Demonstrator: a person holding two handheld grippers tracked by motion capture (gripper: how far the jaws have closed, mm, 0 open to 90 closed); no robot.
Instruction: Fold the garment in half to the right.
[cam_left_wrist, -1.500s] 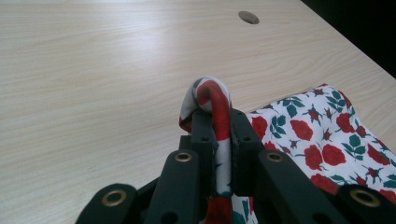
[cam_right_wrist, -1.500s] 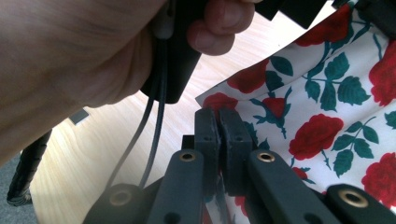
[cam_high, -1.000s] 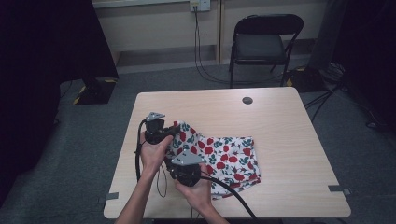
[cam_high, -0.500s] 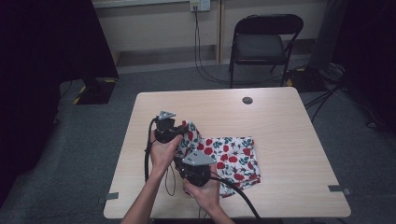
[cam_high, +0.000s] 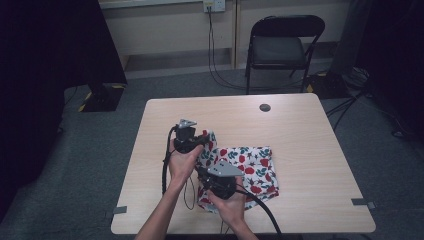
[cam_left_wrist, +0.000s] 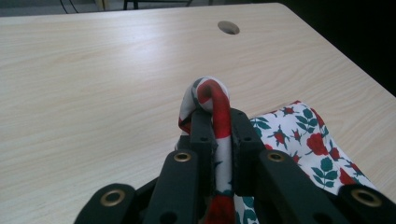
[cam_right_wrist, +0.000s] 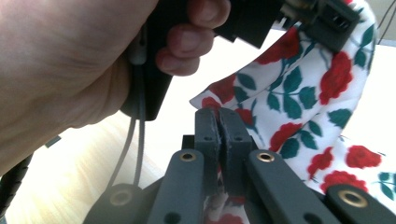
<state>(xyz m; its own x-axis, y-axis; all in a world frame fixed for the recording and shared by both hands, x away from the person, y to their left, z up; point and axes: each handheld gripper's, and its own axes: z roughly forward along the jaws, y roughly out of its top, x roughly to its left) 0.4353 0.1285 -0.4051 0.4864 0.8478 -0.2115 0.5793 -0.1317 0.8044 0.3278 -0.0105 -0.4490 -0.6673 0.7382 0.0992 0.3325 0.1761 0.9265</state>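
Note:
A white cloth (cam_high: 250, 162) printed with red roses and green leaves lies on the pale wooden table (cam_high: 300, 130). Its left edge is lifted off the table. My left gripper (cam_high: 205, 141) is shut on a bunched fold of that edge at the far side; in the left gripper view the fold (cam_left_wrist: 212, 93) bulges out past the left gripper (cam_left_wrist: 217, 116). My right gripper (cam_high: 204, 171) is shut on the near part of the same edge. The right gripper (cam_right_wrist: 217, 116) pinches cloth (cam_right_wrist: 303, 88) that rises to the left hand (cam_right_wrist: 70, 70).
A round cable hole (cam_high: 265, 107) sits near the table's far edge. A black folding chair (cam_high: 282, 45) stands beyond the table, with cables on the floor. Tape marks (cam_high: 362, 202) sit at the table's front corners. Bare tabletop lies right and far of the cloth.
Both hands have moved to the right, carrying the cloth's lifted left edge over the rest of the cloth. Both grips have stayed shut.

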